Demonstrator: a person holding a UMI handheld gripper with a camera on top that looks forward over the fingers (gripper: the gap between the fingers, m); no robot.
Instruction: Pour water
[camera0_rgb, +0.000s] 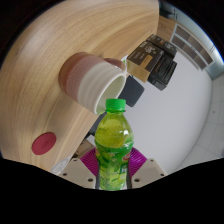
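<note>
A green drink bottle with a green cap and a leafy label stands upright between my fingers, and my gripper is shut on it, both pink pads pressing its sides. Just beyond the bottle's cap a pink and white cup sits on the round wooden table, its white rim facing toward me. The bottle's lower part is hidden between the fingers.
A small dark red round object lies on the table to the left of the fingers. Past the table's edge, to the right, are black chairs or stands on a grey floor.
</note>
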